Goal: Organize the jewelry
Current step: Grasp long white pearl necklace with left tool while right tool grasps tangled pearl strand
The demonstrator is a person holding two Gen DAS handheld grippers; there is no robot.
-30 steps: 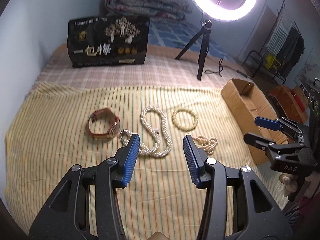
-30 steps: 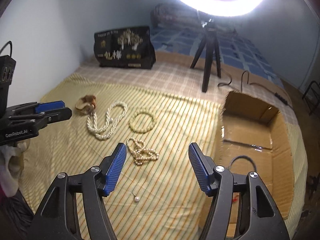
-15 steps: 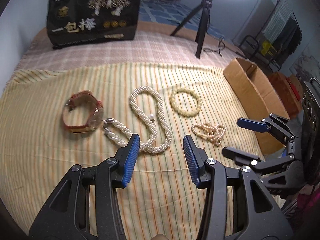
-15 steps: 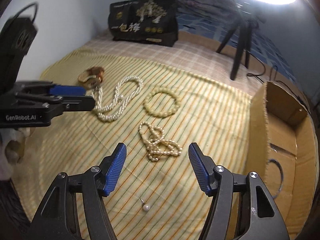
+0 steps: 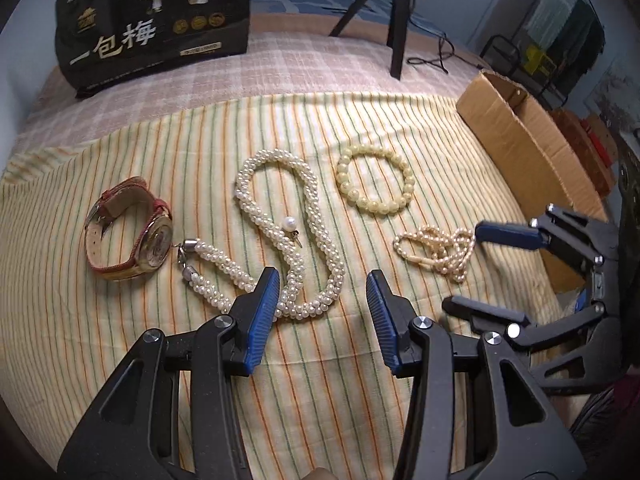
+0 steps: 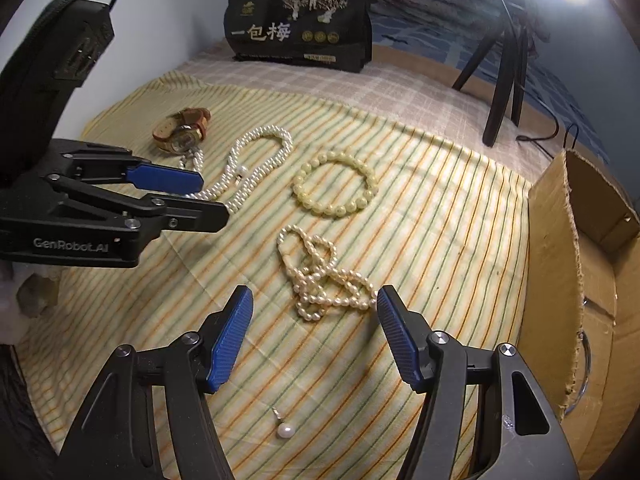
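Left wrist view: left tongs (image 5: 322,304) partly open, nothing between the blue pads, poised above the striped cloth (image 5: 200,152) on the bed. Thick white pearl necklace (image 5: 280,236) straight ahead, its near loop just beyond the left pad and partly hidden behind that tip; a single pearl earring (image 5: 289,223) lying inside its loop. Red-strapped watch (image 5: 128,230) ahead and to the left, beside the necklace clasp. Yellow-green bead bracelet (image 5: 374,182) farther ahead and a little to the right. Small tangled pearl strand (image 5: 436,246) ahead and to the right, near the tips of the right tongs (image 5: 474,268), seen side-on. Cardboard box (image 5: 516,136) far to the right; black printed bag (image 5: 152,24) and tripod legs (image 5: 396,20) well beyond.

Right wrist view: right tongs (image 6: 314,328) open wider, empty, pads apart over the cloth (image 6: 440,220). Tangled pearl strand (image 6: 320,276) just ahead, between the two tips but not touched. Loose pearl earring (image 6: 285,428) lying nearer than the tips, between the arms. Bead bracelet (image 6: 336,188) beyond the strand; thick necklace (image 6: 256,164) and watch (image 6: 182,134) ahead to the left, partly behind the left tongs (image 6: 208,196). Open cardboard box (image 6: 560,260) immediately to the right.
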